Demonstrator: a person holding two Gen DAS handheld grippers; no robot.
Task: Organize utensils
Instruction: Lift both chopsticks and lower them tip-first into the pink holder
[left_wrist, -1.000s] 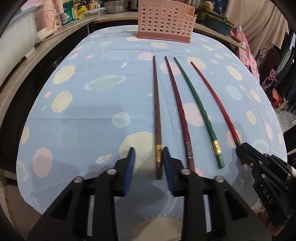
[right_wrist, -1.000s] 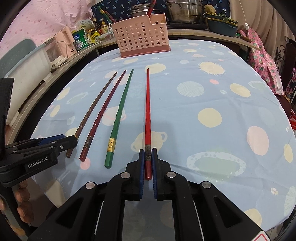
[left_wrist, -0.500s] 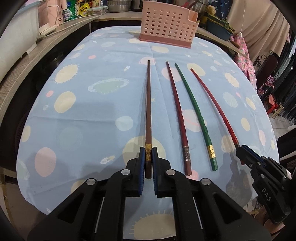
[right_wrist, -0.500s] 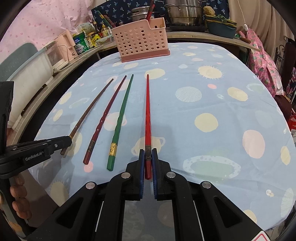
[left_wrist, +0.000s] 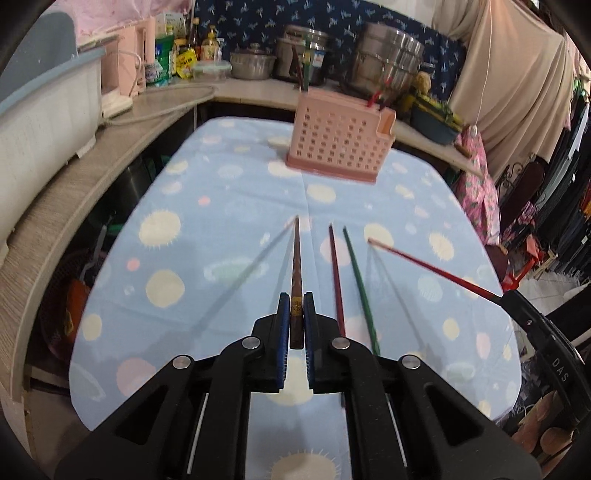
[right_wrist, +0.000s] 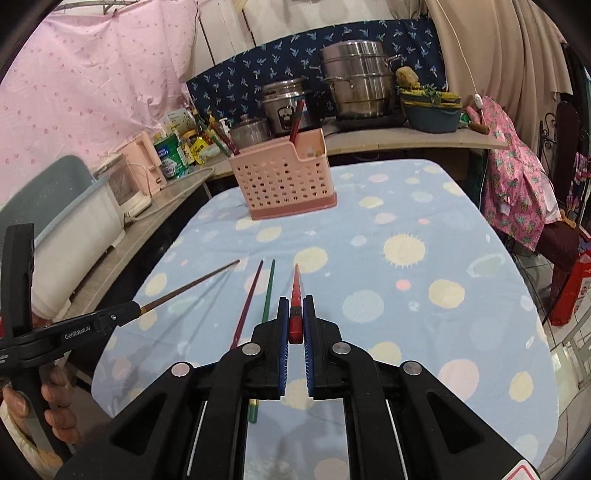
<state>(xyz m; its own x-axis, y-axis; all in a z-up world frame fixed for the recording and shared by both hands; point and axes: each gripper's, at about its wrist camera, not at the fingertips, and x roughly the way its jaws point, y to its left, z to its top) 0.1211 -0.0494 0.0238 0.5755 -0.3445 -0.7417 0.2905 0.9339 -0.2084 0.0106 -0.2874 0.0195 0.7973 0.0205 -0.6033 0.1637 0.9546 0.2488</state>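
Both views are evenly lit and moderately bright, with no harsh glare. Fisheye distortion bends straight lines outward, and dark vignetting fills the corners. Motion blur softens the pink basket and the cloth pattern on the counter in the left view. Held chopsticks cast faint double shadows on the cloth. The steel pots carry soft highlights.

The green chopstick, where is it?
The green chopstick lies on the tablecloth, right beside the dark red chopstick, between the two lifted ones.
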